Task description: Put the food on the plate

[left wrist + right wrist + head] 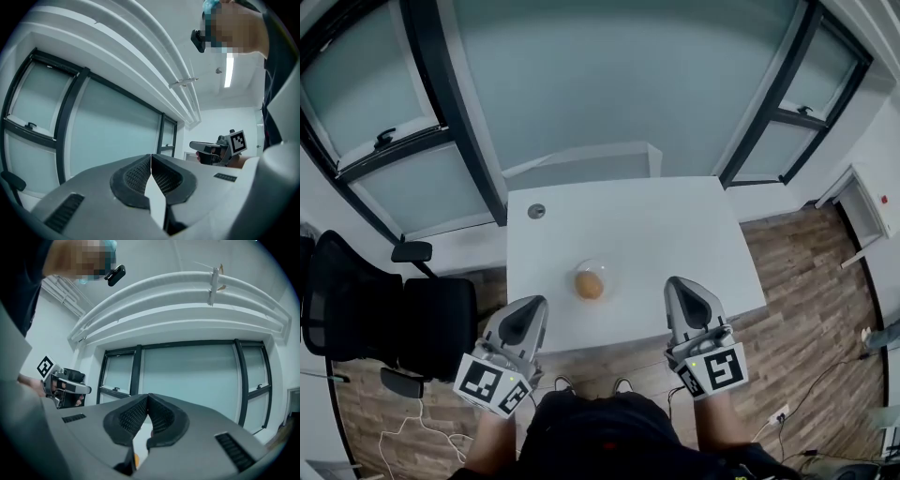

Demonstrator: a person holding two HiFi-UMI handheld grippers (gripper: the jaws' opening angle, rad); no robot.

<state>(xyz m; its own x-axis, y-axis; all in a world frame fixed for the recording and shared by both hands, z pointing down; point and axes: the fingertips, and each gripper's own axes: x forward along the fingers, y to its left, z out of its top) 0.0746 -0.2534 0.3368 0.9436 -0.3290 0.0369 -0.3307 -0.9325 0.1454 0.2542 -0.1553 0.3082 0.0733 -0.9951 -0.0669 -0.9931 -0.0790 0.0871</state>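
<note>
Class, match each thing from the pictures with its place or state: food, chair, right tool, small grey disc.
Things:
1 food
2 chair
3 right tool
4 grey disc

Places or states:
A shut, empty
B far left corner of the table
C on the plate
D on the floor, left of the table

Pairs: 1-C, 2-D, 3-A, 4-B

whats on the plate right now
One round orange-brown food item sits in the middle of the clear plate. Nothing else shows on it; the patch under the food is covered.
</note>
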